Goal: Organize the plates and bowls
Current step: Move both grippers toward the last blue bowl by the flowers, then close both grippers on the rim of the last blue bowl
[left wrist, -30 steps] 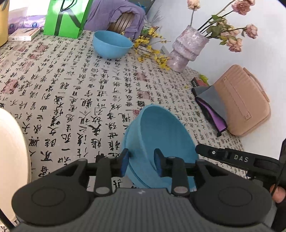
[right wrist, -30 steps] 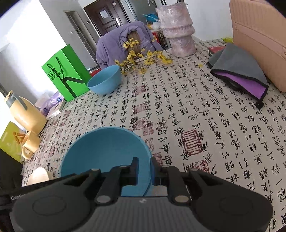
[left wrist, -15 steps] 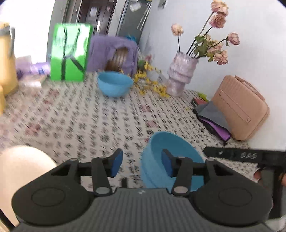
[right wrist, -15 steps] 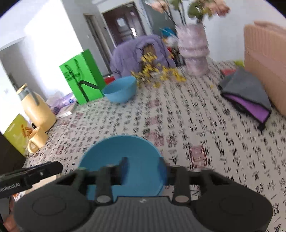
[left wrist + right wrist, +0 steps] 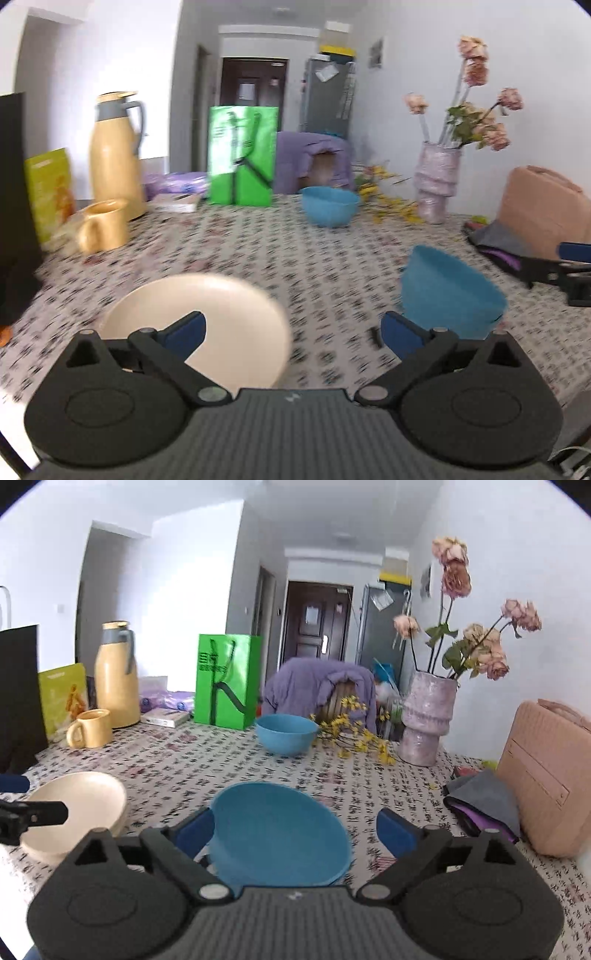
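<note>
A stack of blue bowls [image 5: 280,834] rests on the patterned tablecloth, just in front of my right gripper [image 5: 293,829], which is open around it without touching. In the left wrist view the same stack [image 5: 448,295] sits to the right. My left gripper [image 5: 291,328] is open and empty, above a cream bowl [image 5: 207,328]. The cream bowl also shows at the left in the right wrist view [image 5: 74,801]. Another blue bowl [image 5: 287,734] stands at the far side of the table [image 5: 330,209].
At the back stand a green bag [image 5: 227,681], a yellow thermos [image 5: 116,675], a yellow mug [image 5: 92,728] and a vase of flowers [image 5: 426,716]. A pink case [image 5: 546,775] and folded cloths [image 5: 484,805] lie at the right. A black box [image 5: 14,206] is at the left.
Both grippers have let go of the blue bowl stack, opened wide and drawn back and up. The left gripper has swung left over the cream bowl.
</note>
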Motion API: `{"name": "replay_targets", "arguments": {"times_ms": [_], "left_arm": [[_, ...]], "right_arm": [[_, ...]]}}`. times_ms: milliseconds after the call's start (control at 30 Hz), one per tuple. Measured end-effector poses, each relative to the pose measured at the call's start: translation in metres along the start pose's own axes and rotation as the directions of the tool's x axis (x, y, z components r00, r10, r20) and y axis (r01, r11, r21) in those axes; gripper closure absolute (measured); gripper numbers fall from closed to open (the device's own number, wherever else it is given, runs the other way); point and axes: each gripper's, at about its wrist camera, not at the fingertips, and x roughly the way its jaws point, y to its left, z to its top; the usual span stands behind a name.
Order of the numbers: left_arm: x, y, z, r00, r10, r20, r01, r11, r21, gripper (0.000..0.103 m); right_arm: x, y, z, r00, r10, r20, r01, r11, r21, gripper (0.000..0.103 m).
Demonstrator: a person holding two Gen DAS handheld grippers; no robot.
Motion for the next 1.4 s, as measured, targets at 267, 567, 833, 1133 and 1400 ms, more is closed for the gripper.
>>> {"name": "replay_targets", "arguments": {"times_ms": [267,567,833,1133,1400], "left_arm": [[0.004,0.024,0.002,0.998,0.059,-0.01,-0.06,0.997,-0.052,0.0],[0.038,0.023,0.042,0.999,0.043,-0.009,-0.044,0.998,-0.04,0.0],[0.131,0.031,0.14,0.997,-0.051,-0.061,0.051,0.999,-0.011,0.0],[0.31,0.037,0.243,0.943,-0.212,-0.255,0.176,0.972,-0.156,0.002],[0.455,0.018,0.26,0.89,-0.26,-0.375,0.185,0.957,-0.225,0.025]], "right_arm": [[-0.004,0.02,-0.011,0.996,0.086,-0.034,-0.084,0.994,0.066,0.008],[0.028,-0.003,0.016,0.991,0.128,-0.045,-0.122,0.986,0.118,0.008],[0.123,-0.066,0.102,0.966,0.217,-0.138,-0.183,0.958,0.223,0.008],[0.296,-0.133,0.18,0.906,0.269,-0.326,-0.107,0.892,0.439,0.011],[0.453,-0.137,0.184,0.847,0.222,-0.483,0.014,0.899,0.438,0.029]]}}
